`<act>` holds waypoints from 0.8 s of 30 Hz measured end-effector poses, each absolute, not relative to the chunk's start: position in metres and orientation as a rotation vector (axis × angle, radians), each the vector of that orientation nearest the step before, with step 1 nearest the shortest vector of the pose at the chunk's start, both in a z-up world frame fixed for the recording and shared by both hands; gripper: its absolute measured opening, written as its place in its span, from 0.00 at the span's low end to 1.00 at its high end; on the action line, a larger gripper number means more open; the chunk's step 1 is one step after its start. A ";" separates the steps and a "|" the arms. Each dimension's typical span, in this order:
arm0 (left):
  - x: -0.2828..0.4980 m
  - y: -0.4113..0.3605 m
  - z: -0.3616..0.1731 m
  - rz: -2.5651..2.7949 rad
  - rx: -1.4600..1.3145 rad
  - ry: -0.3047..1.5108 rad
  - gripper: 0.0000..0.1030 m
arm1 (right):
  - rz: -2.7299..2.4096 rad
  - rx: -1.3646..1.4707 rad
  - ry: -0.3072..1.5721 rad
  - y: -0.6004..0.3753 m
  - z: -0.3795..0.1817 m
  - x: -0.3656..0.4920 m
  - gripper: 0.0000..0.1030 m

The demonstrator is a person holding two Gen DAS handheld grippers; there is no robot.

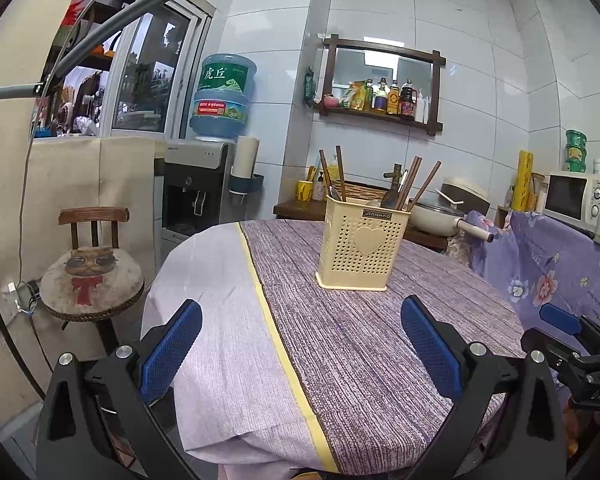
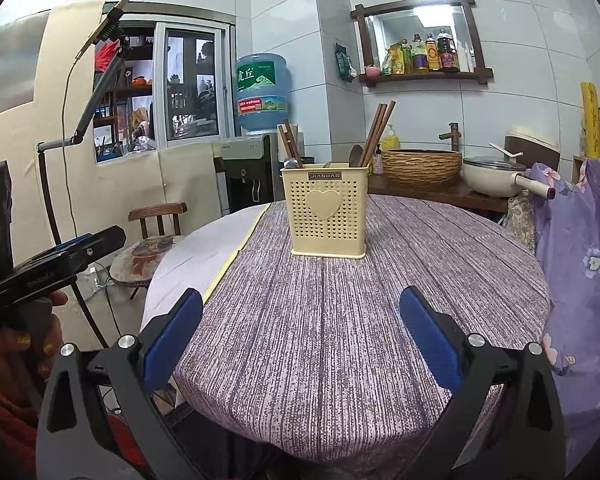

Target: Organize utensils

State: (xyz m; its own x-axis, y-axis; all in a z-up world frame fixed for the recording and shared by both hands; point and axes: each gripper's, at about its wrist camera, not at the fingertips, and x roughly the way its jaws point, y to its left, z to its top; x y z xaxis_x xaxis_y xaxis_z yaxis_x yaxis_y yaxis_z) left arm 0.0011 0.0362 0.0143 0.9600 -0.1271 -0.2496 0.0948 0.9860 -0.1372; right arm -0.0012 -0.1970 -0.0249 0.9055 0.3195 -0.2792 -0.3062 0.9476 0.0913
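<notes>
A cream perforated utensil holder (image 1: pixel 362 246) with a heart on its front stands upright on the round table (image 1: pixel 340 340); it also shows in the right wrist view (image 2: pixel 326 214). Brown chopsticks (image 1: pixel 414 184) and spoons (image 1: pixel 388 198) stick out of it, in two groups; the chopsticks (image 2: pixel 376 132) and a spoon (image 2: pixel 355 156) show in the right wrist view too. My left gripper (image 1: pixel 300 354) is open and empty, near the table's front edge, well short of the holder. My right gripper (image 2: pixel 300 344) is open and empty, likewise short of it.
The table wears a purple striped cloth with a pale part (image 1: pixel 220 300) on the left. A cat-cushion chair (image 1: pixel 94 276) stands left of it. A counter behind holds a pan (image 2: pixel 496 178) and a woven basket (image 2: pixel 422 166). A floral-covered surface (image 2: pixel 580 260) lies right.
</notes>
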 end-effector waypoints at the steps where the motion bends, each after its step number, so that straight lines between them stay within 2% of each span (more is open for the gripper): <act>1: 0.001 0.036 0.014 -0.114 -0.125 0.262 0.95 | 0.325 0.049 0.296 -0.197 -0.025 -0.001 0.94; 24: 0.000 0.031 0.009 -0.121 -0.120 0.280 0.95 | 0.335 0.049 0.314 -0.197 -0.026 0.004 0.94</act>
